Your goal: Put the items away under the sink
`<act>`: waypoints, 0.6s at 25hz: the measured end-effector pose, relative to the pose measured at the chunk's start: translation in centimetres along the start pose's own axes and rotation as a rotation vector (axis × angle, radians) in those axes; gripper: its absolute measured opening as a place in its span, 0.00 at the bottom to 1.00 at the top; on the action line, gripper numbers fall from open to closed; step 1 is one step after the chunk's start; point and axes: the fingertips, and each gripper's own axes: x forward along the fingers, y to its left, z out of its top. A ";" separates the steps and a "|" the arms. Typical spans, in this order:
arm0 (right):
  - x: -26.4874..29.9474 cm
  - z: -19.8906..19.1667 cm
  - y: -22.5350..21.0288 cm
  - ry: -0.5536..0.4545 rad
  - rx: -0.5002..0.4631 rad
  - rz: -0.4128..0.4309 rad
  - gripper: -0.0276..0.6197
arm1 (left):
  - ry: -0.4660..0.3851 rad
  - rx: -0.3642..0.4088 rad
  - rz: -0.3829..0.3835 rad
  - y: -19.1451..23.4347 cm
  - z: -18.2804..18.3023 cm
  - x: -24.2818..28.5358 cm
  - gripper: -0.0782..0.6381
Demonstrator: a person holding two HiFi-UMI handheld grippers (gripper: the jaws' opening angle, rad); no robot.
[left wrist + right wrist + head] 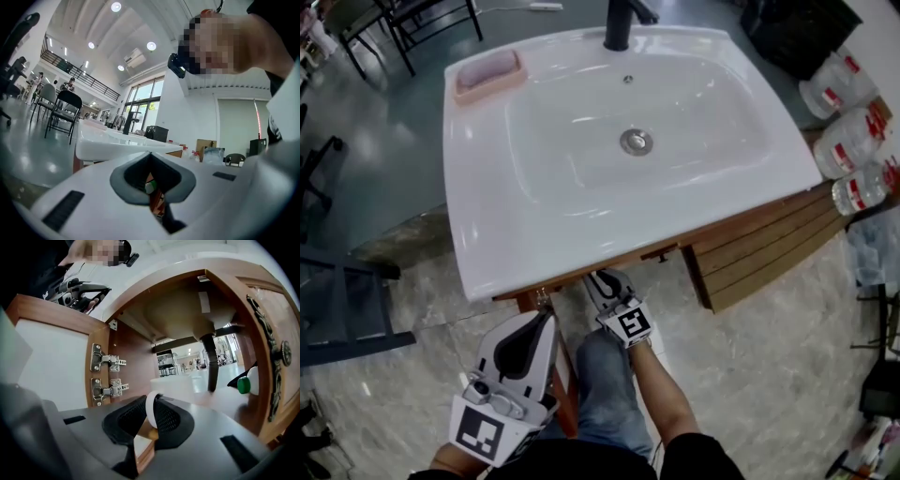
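Head view: the glossy white ceramic sink [534, 216] sits on its brown wooden cabinet [769, 248]; the left tool [546, 319] hovers low in front, and the right tool [601, 277] noses under the sink's front edge. Left gripper view: jaws drawn together but for a sliver, gripping nothing. Right gripper view: jaws pinched on a thin curved white edge [150, 408] at the open cabinet; a green-capped white bottle [243, 384] stands inside, on the right.
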 end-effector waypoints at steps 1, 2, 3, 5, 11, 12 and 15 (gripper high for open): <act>0.2 0.0 0.1 -0.013 0.008 0.000 0.12 | 0.000 0.003 -0.004 -0.1 0.1 0.0 0.12; 0.3 0.1 0.1 -0.021 0.018 -0.002 0.12 | -0.001 0.008 -0.008 -0.3 0.2 -0.1 0.12; 0.3 0.0 0.2 -0.022 0.029 -0.006 0.12 | 0.000 0.012 -0.012 -0.4 0.3 -0.1 0.12; 0.3 -0.3 0.1 -0.007 0.058 -0.022 0.14 | 0.002 0.018 -0.023 -0.8 0.6 -0.1 0.12; -2.8 -0.8 -0.7 0.092 0.136 -0.127 0.26 | 0.046 0.031 -0.040 -1.5 2.5 0.0 0.12; -3.8 -0.5 -0.5 0.113 0.142 -0.145 0.26 | 0.063 0.037 -0.033 -1.5 2.8 -0.3 0.12; -6.9 2.3 0.5 0.187 0.152 -0.195 0.21 | 0.104 0.068 -0.001 -1.6 4.3 -1.6 0.12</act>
